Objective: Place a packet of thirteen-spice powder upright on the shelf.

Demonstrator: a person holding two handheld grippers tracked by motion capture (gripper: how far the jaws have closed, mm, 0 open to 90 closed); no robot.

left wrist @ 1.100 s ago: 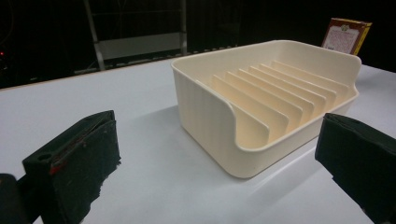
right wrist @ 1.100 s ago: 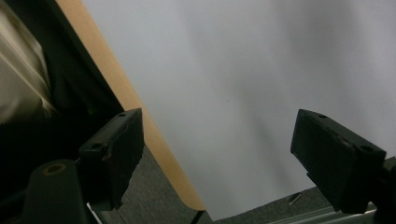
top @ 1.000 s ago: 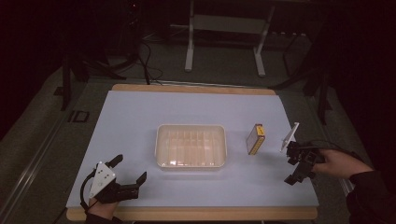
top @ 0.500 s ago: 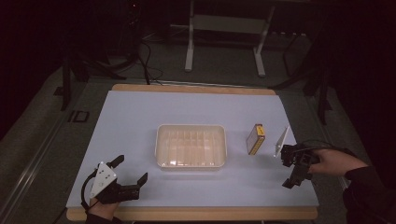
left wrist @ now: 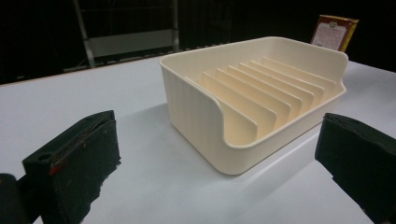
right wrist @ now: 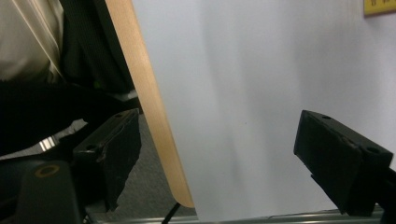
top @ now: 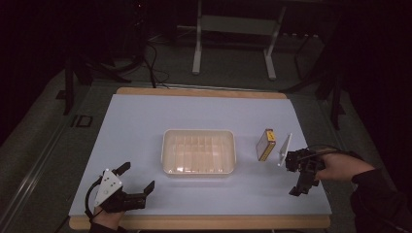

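Observation:
A cream tray (top: 199, 133) with upright dividers lies at the middle of the table. A small yellow and brown box (top: 266, 144) stands just right of it. My left gripper (top: 137, 176) rests near the front left corner, open, with nothing between its jaws. In the left gripper view (left wrist: 212, 140) the tray (left wrist: 196, 102) lies ahead of the jaws and the box (left wrist: 335, 31) stands behind it. My right gripper (top: 301, 187) hovers right of the box and points toward the near table edge. In the right gripper view (right wrist: 224, 149) its jaws have just been opening and nothing is between them.
The pale table top (top: 145, 121) has a wooden rim (right wrist: 149, 93) along its near edge, close under the right gripper. A metal stand (top: 233, 29) and cables lie on the dark floor beyond the far edge. A corner of the box (right wrist: 379, 6) shows at the top right.
The right gripper has slid left and a little nearer, closer to the box. The left gripper has stayed where it was.

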